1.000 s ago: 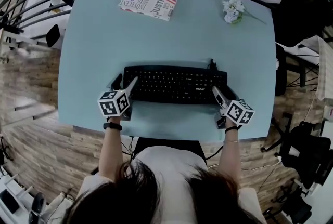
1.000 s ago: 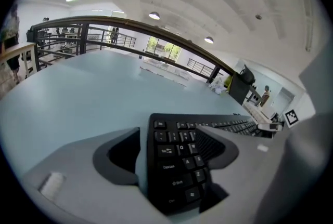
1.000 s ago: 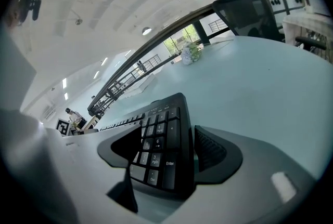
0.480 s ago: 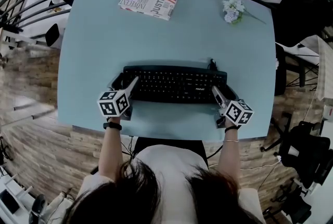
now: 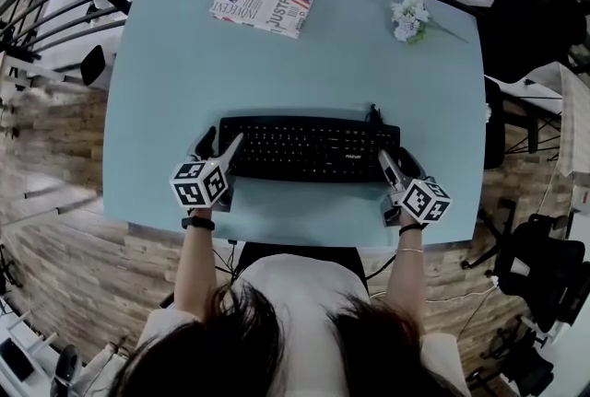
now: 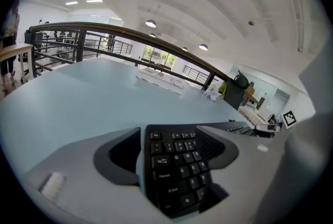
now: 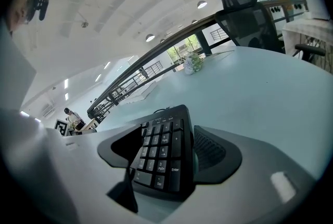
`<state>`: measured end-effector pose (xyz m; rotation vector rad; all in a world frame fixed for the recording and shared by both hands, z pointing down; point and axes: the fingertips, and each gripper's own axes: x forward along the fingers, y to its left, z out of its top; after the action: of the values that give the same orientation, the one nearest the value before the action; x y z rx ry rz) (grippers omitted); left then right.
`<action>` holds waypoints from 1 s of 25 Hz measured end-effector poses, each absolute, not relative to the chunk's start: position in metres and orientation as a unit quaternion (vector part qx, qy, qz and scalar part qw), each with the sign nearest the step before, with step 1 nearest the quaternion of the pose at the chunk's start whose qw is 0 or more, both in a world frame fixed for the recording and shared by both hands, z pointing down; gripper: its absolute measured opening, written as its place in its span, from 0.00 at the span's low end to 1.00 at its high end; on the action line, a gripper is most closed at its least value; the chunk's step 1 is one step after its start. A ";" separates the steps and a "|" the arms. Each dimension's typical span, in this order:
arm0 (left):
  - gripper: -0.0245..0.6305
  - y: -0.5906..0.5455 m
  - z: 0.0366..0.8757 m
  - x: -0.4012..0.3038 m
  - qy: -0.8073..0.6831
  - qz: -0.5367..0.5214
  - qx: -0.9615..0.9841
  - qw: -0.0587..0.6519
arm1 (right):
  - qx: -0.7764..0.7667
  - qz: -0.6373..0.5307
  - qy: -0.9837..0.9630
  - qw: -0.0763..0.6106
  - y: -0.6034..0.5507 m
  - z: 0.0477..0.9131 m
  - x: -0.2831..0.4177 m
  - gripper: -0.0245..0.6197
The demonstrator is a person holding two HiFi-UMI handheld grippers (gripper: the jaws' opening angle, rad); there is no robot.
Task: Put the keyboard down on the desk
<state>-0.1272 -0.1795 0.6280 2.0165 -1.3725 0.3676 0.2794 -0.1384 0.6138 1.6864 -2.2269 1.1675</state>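
Keyboard [image 5: 309,149] held over the table [image 5: 184,64], toward its 6 o'clock edge; contact with the surface cannot be told. Left gripper [image 5: 219,147] fingers clamp the 9 o'clock end, right gripper [image 5: 396,164] fingers the 3 o'clock end. Risk: one end released early would drop it tilted; the cable [image 5: 374,114] at 12 o'clock may snag.

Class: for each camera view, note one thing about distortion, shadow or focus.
Head view: wide-angle lens bows the desk edges. Left gripper view: dark corners ring the picture. Right gripper view: the keyboard casts a dark shadow beneath its end.
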 end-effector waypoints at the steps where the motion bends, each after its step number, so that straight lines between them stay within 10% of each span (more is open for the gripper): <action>1: 0.59 -0.180 0.625 -0.127 -0.525 0.139 0.773 0.328 | 0.557 0.382 -0.735 0.056 -0.139 0.611 0.280 0.49; 25: 0.58 -0.170 0.493 -0.092 -0.514 0.077 0.832 0.193 | 0.525 0.203 -0.827 -0.003 -0.142 0.461 0.253 0.49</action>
<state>-0.0919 -0.1699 0.4932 2.3352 -1.4432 0.2164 0.2534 -0.1419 0.4606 1.6505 -2.6018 0.6388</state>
